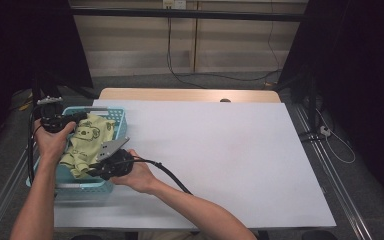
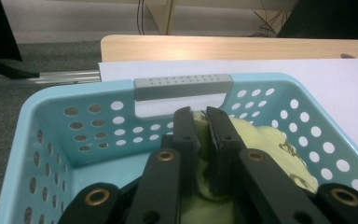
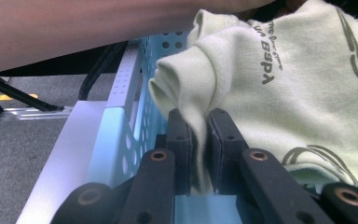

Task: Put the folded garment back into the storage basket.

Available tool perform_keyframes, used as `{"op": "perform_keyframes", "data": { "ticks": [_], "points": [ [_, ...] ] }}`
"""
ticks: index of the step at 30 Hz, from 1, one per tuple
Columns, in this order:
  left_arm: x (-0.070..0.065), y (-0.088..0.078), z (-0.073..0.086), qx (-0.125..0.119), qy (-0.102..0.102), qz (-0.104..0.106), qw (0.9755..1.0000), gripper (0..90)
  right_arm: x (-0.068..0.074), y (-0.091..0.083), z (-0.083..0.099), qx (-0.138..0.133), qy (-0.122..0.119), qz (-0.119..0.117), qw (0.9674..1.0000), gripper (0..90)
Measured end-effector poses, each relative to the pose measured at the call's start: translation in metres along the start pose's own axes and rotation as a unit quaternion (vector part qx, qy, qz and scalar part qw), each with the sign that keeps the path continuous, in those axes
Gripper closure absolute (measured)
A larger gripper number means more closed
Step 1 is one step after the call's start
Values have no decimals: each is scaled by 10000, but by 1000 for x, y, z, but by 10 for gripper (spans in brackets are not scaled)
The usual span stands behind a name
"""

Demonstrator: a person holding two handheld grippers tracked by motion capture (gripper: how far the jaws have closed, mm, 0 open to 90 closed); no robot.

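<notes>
A pale yellow-green garment [image 1: 87,140] with a printed animal and dark lettering lies in a light blue perforated basket [image 1: 120,116] at the table's left edge. My left gripper [image 1: 77,118] reaches into the basket's far end and is shut on a fold of the garment [image 2: 201,154], near the basket's grey handle [image 2: 182,86]. My right gripper [image 1: 94,169] comes in from the basket's near right side and is shut on another bunched edge of the garment [image 3: 199,135]. The cloth hangs between both pairs of jaws.
A white sheet [image 1: 215,155] covers the table to the right of the basket. The wooden table edge [image 1: 190,94] shows at the back. Metal rails [image 1: 5,185] run along the left side, and cables [image 1: 340,145] lie on the floor at the right.
</notes>
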State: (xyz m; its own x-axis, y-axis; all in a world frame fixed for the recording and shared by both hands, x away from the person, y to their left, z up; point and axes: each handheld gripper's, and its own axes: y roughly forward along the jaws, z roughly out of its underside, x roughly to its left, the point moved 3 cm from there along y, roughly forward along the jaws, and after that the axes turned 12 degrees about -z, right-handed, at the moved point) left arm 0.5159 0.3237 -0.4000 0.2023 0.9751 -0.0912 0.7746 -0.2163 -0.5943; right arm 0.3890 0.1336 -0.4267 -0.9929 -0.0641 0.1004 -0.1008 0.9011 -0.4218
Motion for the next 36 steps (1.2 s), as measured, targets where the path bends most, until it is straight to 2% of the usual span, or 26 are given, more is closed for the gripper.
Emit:
{"op": "perform_keyframes", "data": {
  "ticks": [5, 7, 8, 11, 12, 13, 15, 17, 19, 20, 21, 25, 28, 36],
  "points": [
    [-2, 3, 1, 14, 42, 32, 10000, 834, -1, 1, 3, 46, 18, -19, 10000, 805],
    [-2, 5, 1, 45, 31, -21, 10000, 833, -2, 2, 3, 40, 44, -9, 10000, 805],
    [-1, 6, 2, 26, 8, 35, 10000, 833, -2, 3, 4, 46, 49, 6, 10000, 805],
    [0, 10, 4, 122, 45, 54, 9999, 832, -4, 4, 5, 47, 96, -7, 9999, 804],
    [0, 11, 4, 159, 29, -4, 9999, 831, -4, 5, 6, 67, 104, -11, 9999, 804],
    [-1, 12, 4, 124, -6, 64, 9999, 831, -5, 5, 6, 65, 119, -5, 9999, 804],
    [-2, 14, 5, 179, 46, -23, 9998, 832, -6, 6, 7, 54, 141, -24, 9999, 803],
    [-2, 16, 5, 159, 11, 7, 9999, 831, -7, 6, 7, 96, 109, -31, 9999, 802],
    [-1, 17, 6, 221, 90, -155, 9996, 831, -7, 6, 7, 95, 146, -32, 9998, 802],
    [-1, 17, 6, 191, 112, -114, 9997, 830, -8, 6, 7, 100, 149, -18, 9998, 801],
    [0, 18, 6, 195, 191, -176, 9995, 830, -8, 6, 7, 104, 133, -16, 9999, 800],
    [0, 20, 7, 204, 114, -174, 9996, 828, -8, 7, 6, 110, 212, 13, 9997, 781],
    [0, 21, 7, 228, 198, -309, 9991, 826, -9, 8, 6, 148, 170, 38, 9997, 777],
    [0, 22, 8, 231, 267, -240, 9991, 823, -9, 11, 6, 244, 129, 48, 9996, 779]
  ]
}}
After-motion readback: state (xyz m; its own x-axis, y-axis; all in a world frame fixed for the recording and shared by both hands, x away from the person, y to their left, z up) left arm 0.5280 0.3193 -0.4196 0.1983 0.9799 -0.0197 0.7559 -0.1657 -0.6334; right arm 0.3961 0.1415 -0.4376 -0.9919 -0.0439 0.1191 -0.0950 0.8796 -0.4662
